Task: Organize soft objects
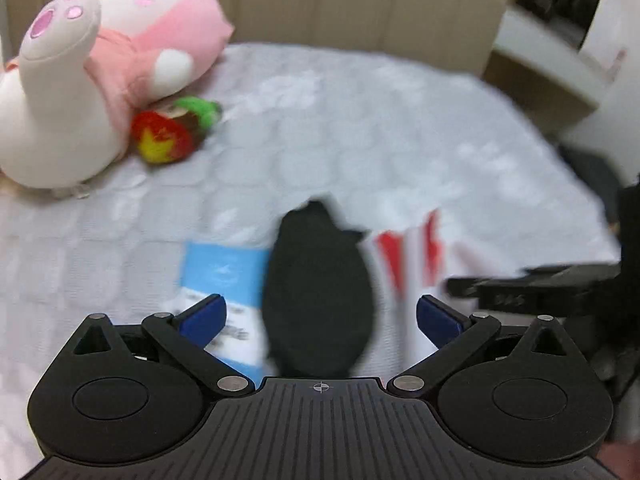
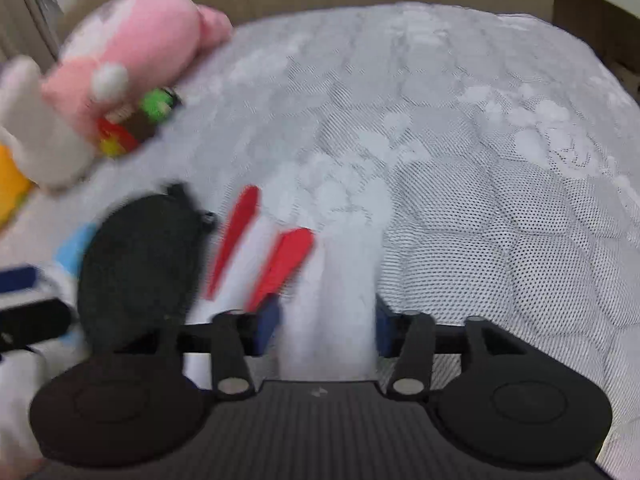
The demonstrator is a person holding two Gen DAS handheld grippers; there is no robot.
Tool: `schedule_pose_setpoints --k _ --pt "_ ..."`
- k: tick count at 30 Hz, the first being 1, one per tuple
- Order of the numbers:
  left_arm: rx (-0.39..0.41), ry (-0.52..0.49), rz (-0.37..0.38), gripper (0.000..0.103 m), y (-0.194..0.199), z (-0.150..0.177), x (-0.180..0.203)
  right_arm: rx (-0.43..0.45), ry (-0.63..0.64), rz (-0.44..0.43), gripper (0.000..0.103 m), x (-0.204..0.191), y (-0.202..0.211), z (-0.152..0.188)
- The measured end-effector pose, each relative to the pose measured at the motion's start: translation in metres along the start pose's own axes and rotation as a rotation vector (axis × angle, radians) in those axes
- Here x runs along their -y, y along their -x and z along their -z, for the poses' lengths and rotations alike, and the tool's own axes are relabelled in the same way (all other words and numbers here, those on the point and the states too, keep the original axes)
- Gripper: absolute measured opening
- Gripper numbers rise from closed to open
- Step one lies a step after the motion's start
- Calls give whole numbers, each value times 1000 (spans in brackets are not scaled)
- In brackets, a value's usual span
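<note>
I am holding two grippers over a quilted white bed (image 2: 460,184). My left gripper (image 1: 321,314) is standing wide open, its blue pads well apart and pressing on nothing. My right gripper (image 2: 328,322) is standing partly open around a white fold of the red-and-white cloth (image 2: 280,256); the pads are flanking it, and I cannot tell through the blur whether they are touching it. I am counting three plush toys bunched at the far left by the beige headboard (image 1: 360,4): one pink plush (image 1: 168,28), one white plush (image 1: 52,92) leaning against it, and one small red, yellow and green toy (image 1: 172,132) tucked just under them. In the right view a yellow thing (image 2: 12,188) is showing at the left edge, cut off. One black pouch (image 1: 320,292) is lying right in front of my left gripper, between a blue-and-white packet (image 1: 224,276) and the cloth. The packet is carrying dark lettering, but it is too blurred to read. Nothing is lying between my grippers and the plush toys but bare quilt.
</note>
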State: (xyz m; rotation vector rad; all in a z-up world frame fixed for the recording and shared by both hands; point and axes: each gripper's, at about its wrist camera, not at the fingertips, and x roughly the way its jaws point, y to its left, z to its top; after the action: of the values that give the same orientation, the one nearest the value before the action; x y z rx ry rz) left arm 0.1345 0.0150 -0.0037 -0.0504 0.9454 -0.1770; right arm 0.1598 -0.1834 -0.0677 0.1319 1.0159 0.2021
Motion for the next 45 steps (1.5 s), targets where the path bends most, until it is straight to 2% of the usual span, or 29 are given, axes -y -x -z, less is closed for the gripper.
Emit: schedule_pose_setpoints --k 1,2,3,5,7,9,11,15,16,18,20,22,25,29,31,34,37,40,43,45 --pt "-16 -1 -11 103 -1 -1 -2 4 16 9 31 -1 -2 3" --pt "-26 1 -24 103 -8 -3 -3 15 33 12 23 -2 0 5" --pt "-36 3 -37 103 -14 -6 -5 23 37 4 10 -2 5 6" --pt "-51 -4 -66 103 -25 -11 -7 41 -41 -67 9 6 20 7" --pt "-40 -70 -100 103 -27 -14 -7 57 -148 -172 9 18 35 9" --pt "-55 -133 -93 103 -40 -19 9 70 -230 -261 9 31 48 13" --pt "-72 -187 -49 103 -48 -21 26 81 -273 -284 9 40 54 16" --pt "-139 -253 140 103 -40 -2 49 104 -339 -307 9 55 62 17" --pt "-157 -256 163 103 -37 2 52 115 -353 -327 9 57 63 16" --pt "-193 -237 107 103 -27 10 52 132 -360 -365 9 57 66 14" --pt "-249 -185 17 103 -15 18 45 130 -347 -415 9 51 69 13" --pt "-248 -149 -36 103 -2 27 35 103 -337 -478 10 38 64 10" --pt "-240 -107 -80 103 -1 43 23 17 -305 -539 11 3 41 10" --pt "-268 -74 -60 103 -12 55 15 -94 -89 -516 13 -51 17 25" --pt "-269 -73 -35 103 -12 56 16 -141 -53 -482 13 -56 9 34" --pt "-256 -107 -32 103 -10 55 22 -158 -91 -410 12 -44 4 38" --pt "-230 -126 -13 103 -7 56 25 -105 -136 -322 12 -27 13 36" --pt "-187 -131 13 103 4 55 25 -83 -228 -306 12 -6 20 37" --pt "-134 -92 110 103 18 50 20 -60 -289 -287 12 8 30 43" --pt "-113 2 249 103 34 41 6 -41 -330 -272 12 15 35 47"
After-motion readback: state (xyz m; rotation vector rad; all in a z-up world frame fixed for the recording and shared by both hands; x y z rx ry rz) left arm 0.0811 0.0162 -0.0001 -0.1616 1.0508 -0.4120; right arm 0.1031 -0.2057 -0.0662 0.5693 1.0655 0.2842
